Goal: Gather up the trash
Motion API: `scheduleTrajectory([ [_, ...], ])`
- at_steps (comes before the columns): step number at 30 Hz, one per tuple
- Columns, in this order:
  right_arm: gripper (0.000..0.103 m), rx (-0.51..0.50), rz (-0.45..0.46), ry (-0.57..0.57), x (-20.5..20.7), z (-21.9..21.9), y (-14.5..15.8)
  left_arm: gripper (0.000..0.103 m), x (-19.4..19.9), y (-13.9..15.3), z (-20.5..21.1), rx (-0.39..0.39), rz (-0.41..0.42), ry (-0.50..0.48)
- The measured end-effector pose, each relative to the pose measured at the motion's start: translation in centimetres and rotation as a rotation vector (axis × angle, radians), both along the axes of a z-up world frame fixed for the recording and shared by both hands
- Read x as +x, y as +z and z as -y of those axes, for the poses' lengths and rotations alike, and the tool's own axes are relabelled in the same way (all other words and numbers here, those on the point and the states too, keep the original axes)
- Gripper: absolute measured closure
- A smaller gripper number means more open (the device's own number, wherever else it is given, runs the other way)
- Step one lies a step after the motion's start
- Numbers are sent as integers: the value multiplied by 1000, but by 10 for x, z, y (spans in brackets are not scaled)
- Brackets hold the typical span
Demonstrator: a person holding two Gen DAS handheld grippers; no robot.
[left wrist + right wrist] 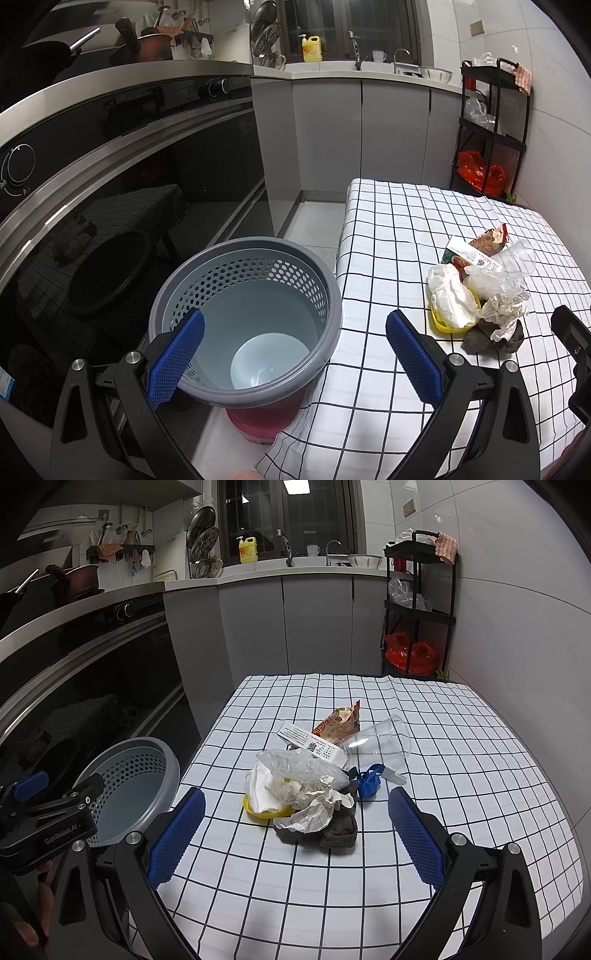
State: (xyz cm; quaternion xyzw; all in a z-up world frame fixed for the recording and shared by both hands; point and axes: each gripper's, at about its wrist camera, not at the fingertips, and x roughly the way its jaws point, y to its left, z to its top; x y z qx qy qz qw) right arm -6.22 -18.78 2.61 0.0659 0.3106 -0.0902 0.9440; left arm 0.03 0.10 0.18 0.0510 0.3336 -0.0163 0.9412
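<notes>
1. The trash pile (306, 782) lies in the middle of the checked tablecloth (461, 794): crumpled paper (314, 808), a clear cup (380, 740), a small carton (314, 744) and a dark rag (332, 834).
2. The grey perforated bin (251, 295) stands beside the table's left edge, holding nothing.
3. The right gripper (295, 834) hovers near the pile, jaws spread wide, holding nothing.
4. The left gripper (295, 354) hangs above the bin, jaws likewise apart.

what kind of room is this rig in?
A home kitchen, most likely. A built-in oven sits under the counter, a sink tap and a yellow dish soap bottle stand by the window, and pans sit on the stove. A small checked table holds the trash.
</notes>
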Motion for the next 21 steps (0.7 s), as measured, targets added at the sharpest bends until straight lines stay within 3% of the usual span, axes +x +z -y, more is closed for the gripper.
scheduleTrajectory([
  [21,8,0,3,1,1,0,-3,6,-1,-1,1,7,3,-6],
])
